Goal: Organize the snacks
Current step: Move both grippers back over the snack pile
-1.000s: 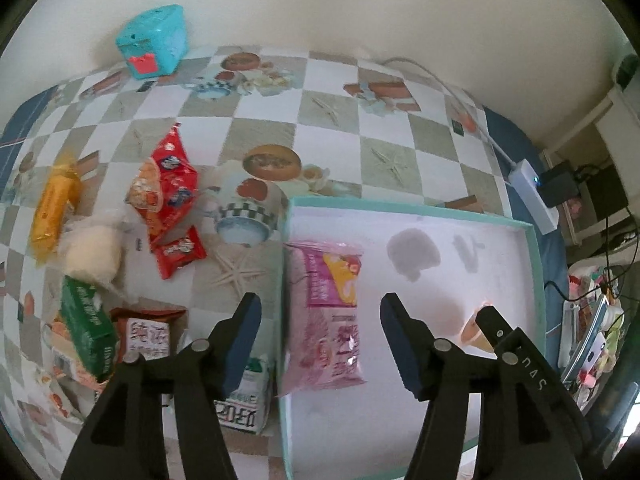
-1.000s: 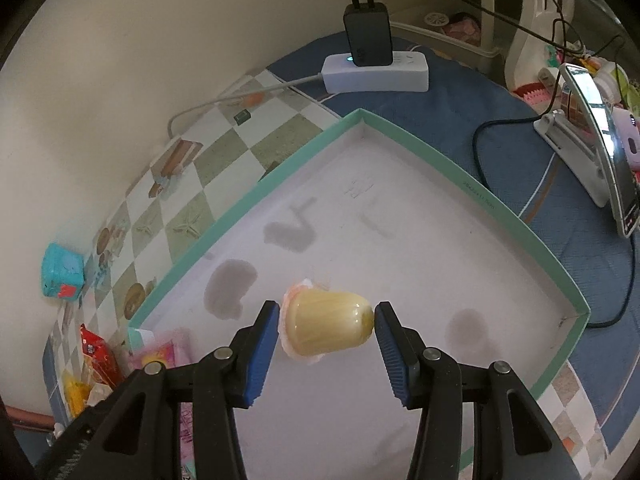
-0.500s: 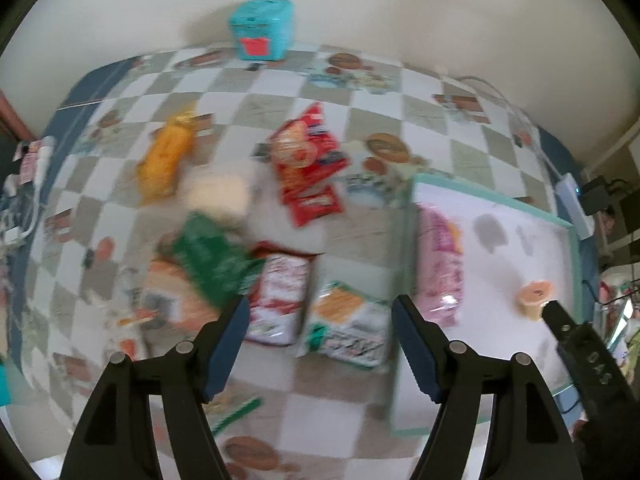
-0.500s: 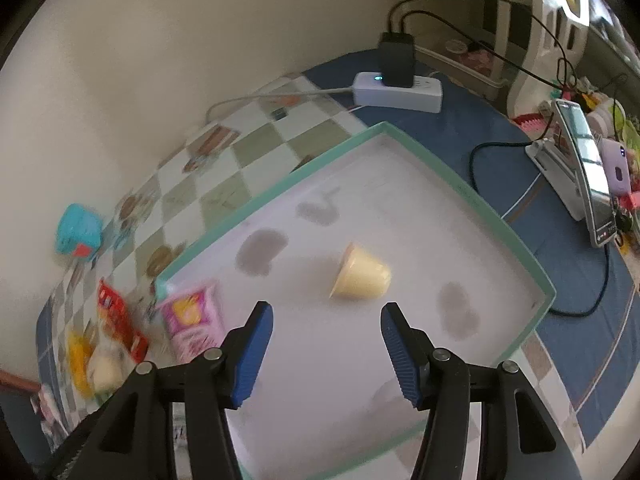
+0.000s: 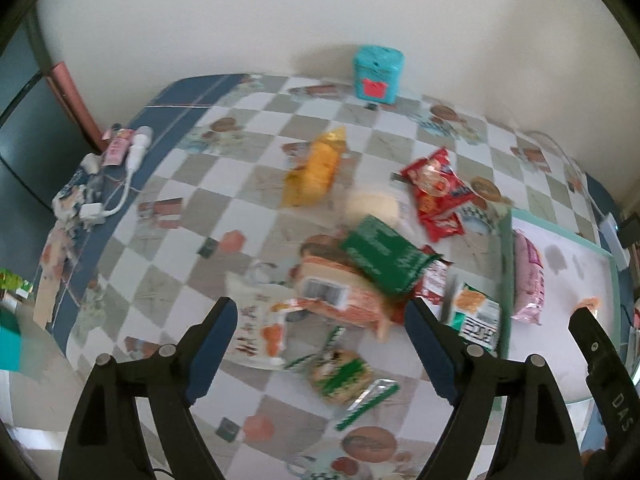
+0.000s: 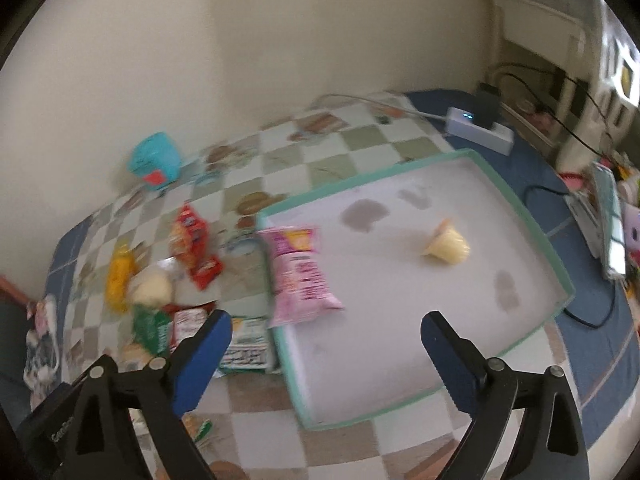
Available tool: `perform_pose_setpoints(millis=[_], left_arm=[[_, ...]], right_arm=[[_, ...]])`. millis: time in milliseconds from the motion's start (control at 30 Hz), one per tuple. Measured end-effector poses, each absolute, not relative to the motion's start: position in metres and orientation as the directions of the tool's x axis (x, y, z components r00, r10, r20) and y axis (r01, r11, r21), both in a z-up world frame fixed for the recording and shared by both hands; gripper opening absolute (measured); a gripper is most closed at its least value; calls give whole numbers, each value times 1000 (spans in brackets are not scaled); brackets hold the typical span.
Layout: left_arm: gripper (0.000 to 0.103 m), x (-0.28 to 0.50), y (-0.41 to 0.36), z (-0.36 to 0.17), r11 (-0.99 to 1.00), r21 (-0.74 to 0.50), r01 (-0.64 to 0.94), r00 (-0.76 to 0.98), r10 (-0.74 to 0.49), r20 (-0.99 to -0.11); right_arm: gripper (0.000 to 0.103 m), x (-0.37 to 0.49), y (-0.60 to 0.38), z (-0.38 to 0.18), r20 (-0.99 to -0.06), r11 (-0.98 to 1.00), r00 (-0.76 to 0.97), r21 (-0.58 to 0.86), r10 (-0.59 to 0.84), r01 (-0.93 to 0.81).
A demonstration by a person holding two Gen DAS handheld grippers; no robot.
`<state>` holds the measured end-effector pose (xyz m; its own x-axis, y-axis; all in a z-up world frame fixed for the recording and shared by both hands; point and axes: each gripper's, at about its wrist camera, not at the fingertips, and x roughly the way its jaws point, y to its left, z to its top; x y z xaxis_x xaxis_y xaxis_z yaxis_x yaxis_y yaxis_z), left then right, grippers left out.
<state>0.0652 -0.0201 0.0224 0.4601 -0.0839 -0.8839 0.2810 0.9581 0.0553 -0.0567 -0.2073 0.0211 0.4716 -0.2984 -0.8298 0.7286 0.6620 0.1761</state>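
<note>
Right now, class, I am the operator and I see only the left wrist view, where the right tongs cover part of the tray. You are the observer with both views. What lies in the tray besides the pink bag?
Observer: A yellow pudding cup lies tipped on its side on the white floor of the tray, apart from the pink bag.
Operator: Are the right tongs holding anything?
Observer: No. The right tongs have just been opening. They stand wide, with nothing gripped between them.
Operator: Is the power strip past the tray switched on?
Observer: A small blue light glows on the white power strip.
</note>
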Motion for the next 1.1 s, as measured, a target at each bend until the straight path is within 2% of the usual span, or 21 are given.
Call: perform_pose_setpoints(millis=[100,200,500,633,867,1100], left_arm=[[86,66,-4,26,966,48,254,481,-83,-873],[86,69,13,30,974,53,218,502,-66,-863],[87,84,58,37,990,107,92,561,37,-827],[87,91,68,32,994,82,78,542,27,-840],[87,102,71,10,996,24,86,448,-18,-894],[87,110,72,-7,997,13,81,382,-19,-924]], right_arm=[[103,-52,-195,24,-802,697,539,233,-258,679],[103,-48,-189,25,-777,711,587,279,-228,645],[103,-35,-179,15,-789,733,602,335,-125,591],[103,-34,-180,11,-786,713,612,378,-90,590],[103,-24,-169,1,-813,744,569,306,-121,595],[103,-11,-159,-24,-840,760,541,323,-44,564]])
